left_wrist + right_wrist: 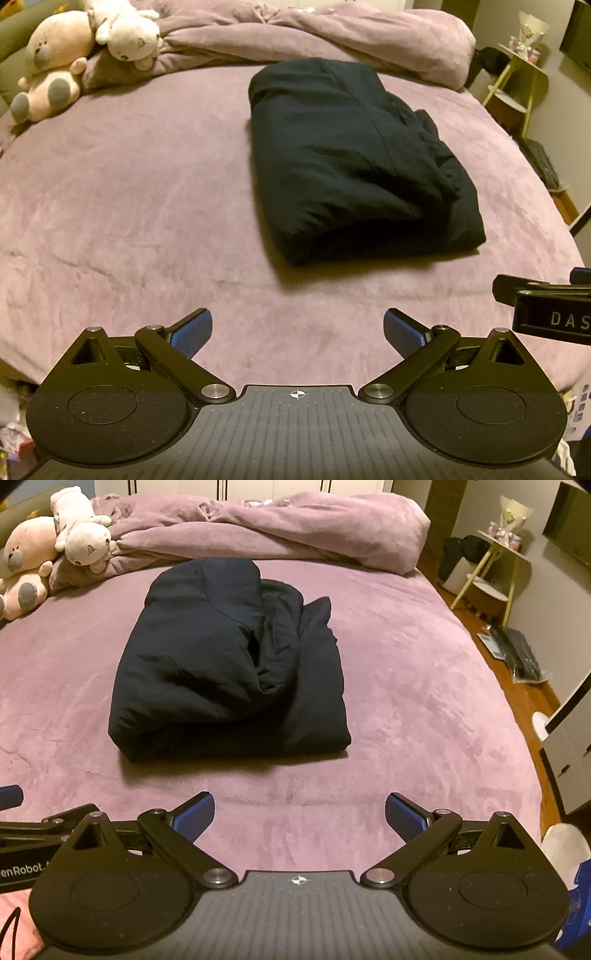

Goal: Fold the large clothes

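A dark navy garment point(354, 158) lies folded into a thick bundle on the purple bed point(129, 206); it also shows in the right wrist view point(229, 664), with loose folds on its right side. My left gripper point(297, 334) is open and empty, held back from the bundle near the bed's front edge. My right gripper point(300, 818) is open and empty, also short of the bundle. The right gripper's side shows at the right edge of the left wrist view point(546, 302). The left gripper's side shows at the left edge of the right wrist view point(33, 830).
A bunched purple duvet point(277, 528) lies along the head of the bed. Two plush toys point(74, 51) sit at the far left corner. A small yellow-legged side table point(495, 568) and bags on the wooden floor point(517, 657) stand right of the bed.
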### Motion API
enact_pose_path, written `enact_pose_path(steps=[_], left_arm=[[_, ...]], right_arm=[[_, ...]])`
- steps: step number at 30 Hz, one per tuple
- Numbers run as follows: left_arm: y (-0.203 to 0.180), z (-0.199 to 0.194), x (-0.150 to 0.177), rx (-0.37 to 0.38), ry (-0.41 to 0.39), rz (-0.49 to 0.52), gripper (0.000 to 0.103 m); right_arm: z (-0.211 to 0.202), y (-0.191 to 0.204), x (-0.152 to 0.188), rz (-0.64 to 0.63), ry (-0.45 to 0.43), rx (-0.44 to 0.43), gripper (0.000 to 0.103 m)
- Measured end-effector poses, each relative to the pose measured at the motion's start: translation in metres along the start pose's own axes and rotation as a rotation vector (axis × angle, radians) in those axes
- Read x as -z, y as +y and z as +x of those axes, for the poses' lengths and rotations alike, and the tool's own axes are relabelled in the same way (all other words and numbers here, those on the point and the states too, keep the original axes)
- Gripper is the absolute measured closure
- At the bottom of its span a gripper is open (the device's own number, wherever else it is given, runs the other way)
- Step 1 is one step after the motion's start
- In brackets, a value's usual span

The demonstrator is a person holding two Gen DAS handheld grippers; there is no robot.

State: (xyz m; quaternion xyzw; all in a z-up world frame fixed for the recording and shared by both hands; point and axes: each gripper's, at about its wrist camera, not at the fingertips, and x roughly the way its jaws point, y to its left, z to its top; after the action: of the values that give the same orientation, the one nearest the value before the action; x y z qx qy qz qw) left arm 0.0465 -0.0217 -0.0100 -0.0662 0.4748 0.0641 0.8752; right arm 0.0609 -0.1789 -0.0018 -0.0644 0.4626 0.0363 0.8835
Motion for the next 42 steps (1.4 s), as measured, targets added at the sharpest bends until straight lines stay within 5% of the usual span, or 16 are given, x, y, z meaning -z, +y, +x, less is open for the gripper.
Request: enact_pose_path(steps=[42], left_arm=[[-0.005,0.009,-0.004,-0.023,0.007,0.020,0.001]], right_arm=[[0.014,-0.005,0.001,0.010,0.039,-0.004,0.004]])
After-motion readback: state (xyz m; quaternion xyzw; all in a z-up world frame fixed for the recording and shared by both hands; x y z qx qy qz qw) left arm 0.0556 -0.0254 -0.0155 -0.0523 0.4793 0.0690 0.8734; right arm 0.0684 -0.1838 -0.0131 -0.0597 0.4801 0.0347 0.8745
